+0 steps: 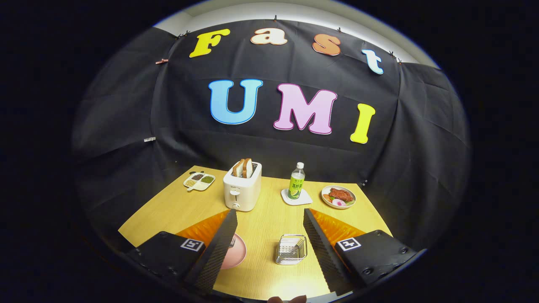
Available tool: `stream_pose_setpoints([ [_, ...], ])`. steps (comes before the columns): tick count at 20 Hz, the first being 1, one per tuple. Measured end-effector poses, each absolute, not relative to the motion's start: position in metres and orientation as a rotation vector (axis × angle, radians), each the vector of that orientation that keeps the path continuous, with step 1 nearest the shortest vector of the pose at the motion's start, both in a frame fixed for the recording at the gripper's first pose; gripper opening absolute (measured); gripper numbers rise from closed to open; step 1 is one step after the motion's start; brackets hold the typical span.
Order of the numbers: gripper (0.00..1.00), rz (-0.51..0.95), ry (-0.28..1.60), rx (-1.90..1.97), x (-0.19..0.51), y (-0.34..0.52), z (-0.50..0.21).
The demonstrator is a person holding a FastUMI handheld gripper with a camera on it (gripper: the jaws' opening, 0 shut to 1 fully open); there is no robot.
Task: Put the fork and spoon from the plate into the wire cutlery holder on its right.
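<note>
**Two fingers spread wide above the table, nothing held**

Two black ribbed fingers of the gripper (269,219) stand well apart in the gripper view, released and grasping nothing, raised over a pale wooden table (261,273). Between them, closer to the right finger, sits the wire cutlery holder (291,249), upright on the table. To its left lies the pink plate (236,251), its left part hidden behind the left finger; a small bit of metal shows at the plate's upper edge against that finger, but whether it is the fork or the spoon cannot be told.

Beyond the fingers, a white toaster (242,190) stands with two slices of bread (243,168) sticking up from its slots. Left of it rests a small divided dish (199,181) of grains or beans. Right of the toaster, a green-labelled bottle (297,181) stands upright on a white coaster (296,198), and further right is a plate of food (338,197).
</note>
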State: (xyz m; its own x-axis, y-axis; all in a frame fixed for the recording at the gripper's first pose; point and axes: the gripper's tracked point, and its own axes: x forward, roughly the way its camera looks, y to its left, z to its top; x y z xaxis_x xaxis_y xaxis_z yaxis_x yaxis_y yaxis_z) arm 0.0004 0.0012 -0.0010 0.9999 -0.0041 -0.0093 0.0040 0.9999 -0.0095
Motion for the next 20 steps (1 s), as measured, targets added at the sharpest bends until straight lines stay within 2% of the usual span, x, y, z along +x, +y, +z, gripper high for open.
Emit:
stream_pose_setpoints([
  [20, 0.98, 0.007, 0.047, -0.002, 0.0104, 0.0051, -0.0091],
])
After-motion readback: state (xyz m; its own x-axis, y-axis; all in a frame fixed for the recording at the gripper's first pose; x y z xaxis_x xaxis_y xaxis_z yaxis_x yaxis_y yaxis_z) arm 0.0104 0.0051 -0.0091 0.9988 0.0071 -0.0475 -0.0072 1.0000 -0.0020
